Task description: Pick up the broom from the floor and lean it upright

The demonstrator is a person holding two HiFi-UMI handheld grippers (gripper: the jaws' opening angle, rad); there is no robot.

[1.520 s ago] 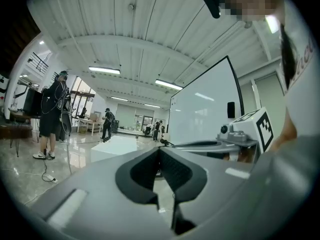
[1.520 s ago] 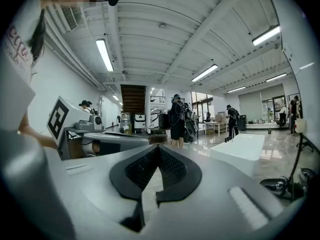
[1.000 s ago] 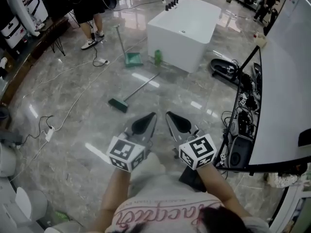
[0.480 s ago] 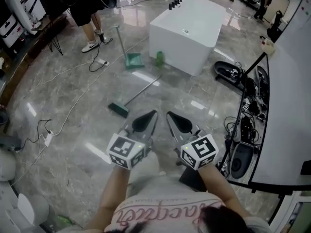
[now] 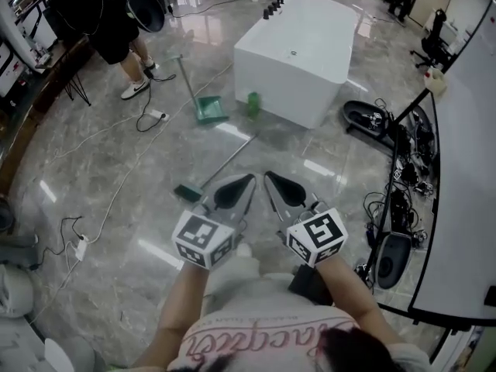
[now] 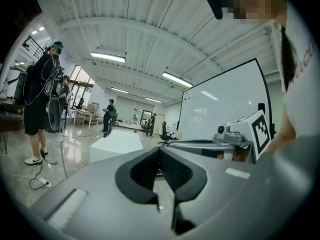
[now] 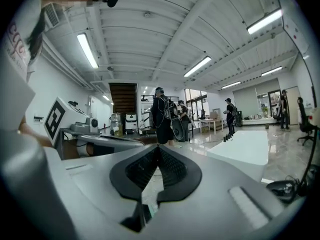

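Nearer now to the broom [image 5: 222, 163] than a second ago, both tongs carried forward side by side, so that the broom's green head sits lower in the head view, just left of the left tongs [image 5: 248, 179]. Still flat on the grey marble floor [image 5: 116, 177], the broom, with its thin handle slanting up and right toward the white block [image 5: 298, 45] and ending short of it. Hard to judge from above how high over the floor the tongs hang; no contact with the broom visible. Left tongs [image 6: 160, 151] pressed together with nothing pinched, pads meeting along a dark seam. Right tongs [image 5: 267, 177] likewise pressed together [image 7: 158, 149] and bare. No broom to be made out in either gripper view, both looking level across the room over their own grey bodies. Beyond the broom, a green dustpan [image 5: 209, 111] standing with its handle upright, and a green bottle [image 5: 253, 103] just beside the block's near wall. Small dark items on the block's far end, too small to tell apart. At top left, a standing person [image 5: 112, 29] in dark clothes, cut off by the frame's upper edge. At right, a whiteboard [image 5: 465, 169] running out of frame, with a tangle of cables [image 5: 403, 169] along its foot, individual pieces unclear.
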